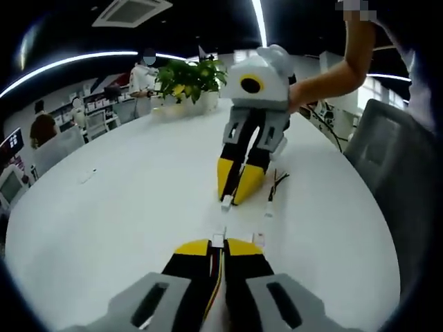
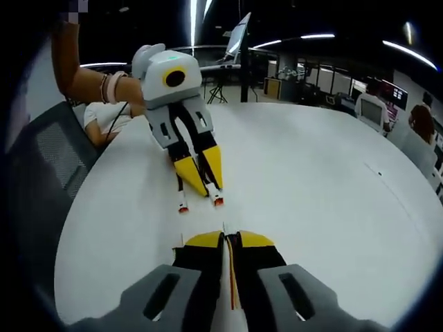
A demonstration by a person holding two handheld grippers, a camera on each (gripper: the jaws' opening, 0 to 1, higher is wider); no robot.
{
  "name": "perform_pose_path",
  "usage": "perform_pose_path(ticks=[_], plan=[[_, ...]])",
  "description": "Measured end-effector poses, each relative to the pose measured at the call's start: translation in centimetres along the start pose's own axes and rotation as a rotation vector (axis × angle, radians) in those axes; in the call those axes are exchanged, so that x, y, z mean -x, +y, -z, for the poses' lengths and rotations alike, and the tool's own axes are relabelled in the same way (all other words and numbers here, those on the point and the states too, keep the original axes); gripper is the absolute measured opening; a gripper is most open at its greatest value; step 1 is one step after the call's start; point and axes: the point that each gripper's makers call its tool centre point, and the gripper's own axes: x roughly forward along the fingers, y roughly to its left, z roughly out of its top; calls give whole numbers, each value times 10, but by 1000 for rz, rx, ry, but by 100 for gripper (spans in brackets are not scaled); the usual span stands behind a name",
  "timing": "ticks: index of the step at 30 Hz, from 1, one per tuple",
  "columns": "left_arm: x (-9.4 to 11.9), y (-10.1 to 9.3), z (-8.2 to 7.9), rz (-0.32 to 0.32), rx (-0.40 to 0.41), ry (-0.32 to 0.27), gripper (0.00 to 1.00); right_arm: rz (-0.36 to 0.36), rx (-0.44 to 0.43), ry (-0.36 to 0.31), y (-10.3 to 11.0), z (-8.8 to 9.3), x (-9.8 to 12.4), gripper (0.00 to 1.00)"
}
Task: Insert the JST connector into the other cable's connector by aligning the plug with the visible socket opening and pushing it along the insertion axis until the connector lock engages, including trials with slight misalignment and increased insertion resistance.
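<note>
Plants beyond white table — spare cable beside right gripper.

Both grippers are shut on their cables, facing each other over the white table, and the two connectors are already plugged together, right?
Not quite. The left gripper and right gripper are each shut on a cable over the white table, but the connectors are still apart. The left gripper view shows bare table between the left connector and the right connector.
</note>
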Motion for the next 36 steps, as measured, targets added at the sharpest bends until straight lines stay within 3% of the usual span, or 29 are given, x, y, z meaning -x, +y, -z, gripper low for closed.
perform_pose_path(ticks=[16,36], plan=[[1,3,0,-5,30,-5,0,-1,-35,-9,1,-2,0,4],[12,-8,-21,25,-10,-14,0,-13,29,-31,11,-29,12,4]])
